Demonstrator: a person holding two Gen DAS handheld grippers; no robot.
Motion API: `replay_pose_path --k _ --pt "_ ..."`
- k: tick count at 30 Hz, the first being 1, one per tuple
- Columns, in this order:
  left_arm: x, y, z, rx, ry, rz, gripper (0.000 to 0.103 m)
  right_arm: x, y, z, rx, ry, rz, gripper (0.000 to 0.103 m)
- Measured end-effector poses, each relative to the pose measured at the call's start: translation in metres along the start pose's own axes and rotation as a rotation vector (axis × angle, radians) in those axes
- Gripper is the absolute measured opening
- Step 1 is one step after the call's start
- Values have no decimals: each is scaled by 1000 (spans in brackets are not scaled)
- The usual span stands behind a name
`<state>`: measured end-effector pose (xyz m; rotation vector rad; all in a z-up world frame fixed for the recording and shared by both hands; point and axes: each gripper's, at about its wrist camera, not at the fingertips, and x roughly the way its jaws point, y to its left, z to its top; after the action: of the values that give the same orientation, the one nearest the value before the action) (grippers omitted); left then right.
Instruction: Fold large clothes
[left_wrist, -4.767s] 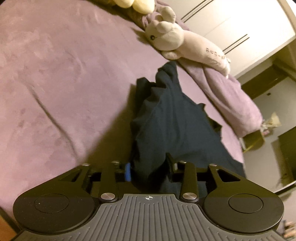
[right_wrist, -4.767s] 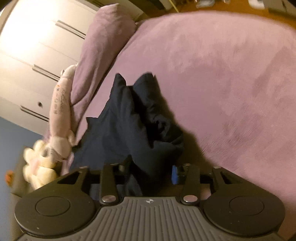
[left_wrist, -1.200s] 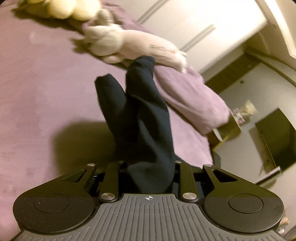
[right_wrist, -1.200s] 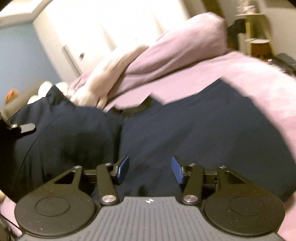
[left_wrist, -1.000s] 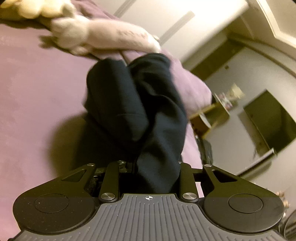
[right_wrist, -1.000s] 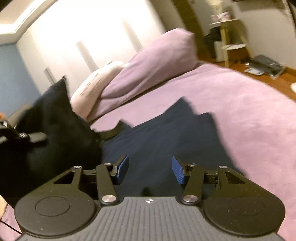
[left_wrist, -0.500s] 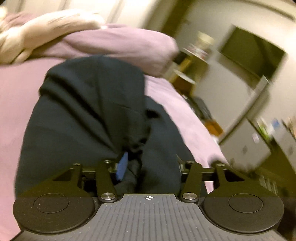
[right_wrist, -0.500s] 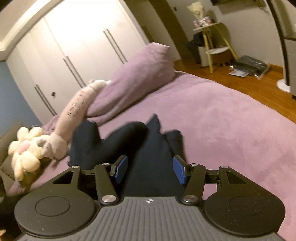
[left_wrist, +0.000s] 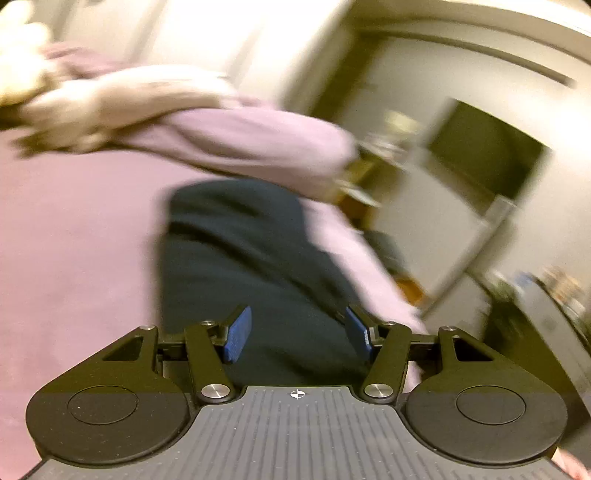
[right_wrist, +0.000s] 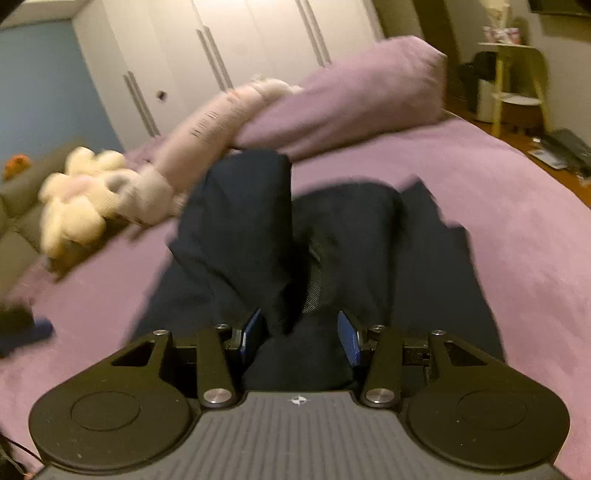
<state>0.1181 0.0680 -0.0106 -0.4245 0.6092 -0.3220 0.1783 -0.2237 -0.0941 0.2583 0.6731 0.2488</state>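
A dark navy garment (left_wrist: 243, 258) lies folded over on the purple bed (left_wrist: 74, 229). My left gripper (left_wrist: 297, 328) is open just above its near end, blue pads apart with nothing between them. In the right wrist view the same garment (right_wrist: 332, 251) lies bunched, with a raised fold (right_wrist: 243, 221) at its left. My right gripper (right_wrist: 299, 334) is open, and cloth lies between its blue pads without being clamped.
A long plush toy (right_wrist: 221, 122) and a cream flower plush (right_wrist: 74, 199) lie beside a purple pillow (right_wrist: 351, 96) at the head of the bed. White wardrobes (right_wrist: 229, 48) stand behind. A side table (right_wrist: 517, 74) and the wooden floor are to the right.
My left gripper has let go of the garment and opened. The lifted half has dropped onto the bed, folded over. My right gripper has stayed open and moved in over the cloth.
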Motion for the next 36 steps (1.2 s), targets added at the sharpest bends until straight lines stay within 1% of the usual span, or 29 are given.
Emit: replay_pose_path --k 1,2,3,5,6,7,8,9,10,11,12,13,14,15,16,17,18,20,21,22,23,24,26,28,30,33,34,36 --pt "4 11 1 -27 3 42 60 -1 -8 -6 5 3 -27 39" --pt "12 22 1 -52 17 87 60 -2 -16 -12 5 4 -44 31" --pt "19 30 2 -71 32 112 59 -2 -24 -17 -3 3 -43 31" --pt "41 43 -1 -119 79 159 56 -1 -32 -23 -11 4 -20 31" --pt "50 50 -3 -151 105 162 54 -2 -32 -22 -11 5 -14 31" --pt "55 55 -10 -186 136 147 53 -5 -31 -19 -1 8 -10 31" --pt "59 59 -15 -224 149 114 56 -7 -31 -12 23 13 -3 32" --pt "59 60 -17 -248 145 91 60 -8 -35 -6 57 12 11 34" --pt "59 58 -18 -237 137 92 61 -14 -38 0 101 3 30 43" --pt "60 54 -18 -203 140 102 62 -17 -38 8 149 -9 58 54" --pt "60 52 -18 -175 147 108 62 -21 -41 16 199 -25 98 59" --pt "59 52 -18 -167 150 109 62 -23 -44 22 252 -41 147 66" --pt "58 53 -19 -171 152 107 62 -23 -47 28 300 -47 197 71" --pt "54 52 -18 -177 153 106 62 -17 -48 33 341 -36 244 74" --pt "67 48 -11 -182 155 109 62 -8 -47 37 375 -3 296 79" --pt "68 46 -10 -182 155 111 62 5 -44 40 396 41 341 79" --pt "75 44 -7 -179 154 116 62 18 -39 43 401 81 366 79" --pt "79 41 -6 -168 153 125 62 46 -27 43 374 154 344 79" --pt "79 39 -7 -166 152 127 62 58 -23 42 379 180 336 78" --pt "79 39 -8 -163 154 131 63 67 -21 41 391 200 331 70" --pt "82 36 -8 -160 156 135 64 72 -17 41 388 203 315 53" --pt "82 36 -7 -155 159 138 65 72 -13 43 366 198 300 47" --pt "82 35 -7 -148 161 139 65 62 0 45 276 160 268 30" --pt "80 31 -4 -150 163 131 65 39 18 52 135 81 203 26" --pt "77 22 0 -152 163 108 64 12 35 58 9 -12 150 26" --pt "71 -2 5 -119 165 62 64 -20 35 64 -66 -87 102 26" --pt "71 -10 5 -99 167 53 65 -24 31 63 -76 -97 76 26" --pt "78 -23 0 -68 184 32 66 -22 11 58 -35 -75 42 26"
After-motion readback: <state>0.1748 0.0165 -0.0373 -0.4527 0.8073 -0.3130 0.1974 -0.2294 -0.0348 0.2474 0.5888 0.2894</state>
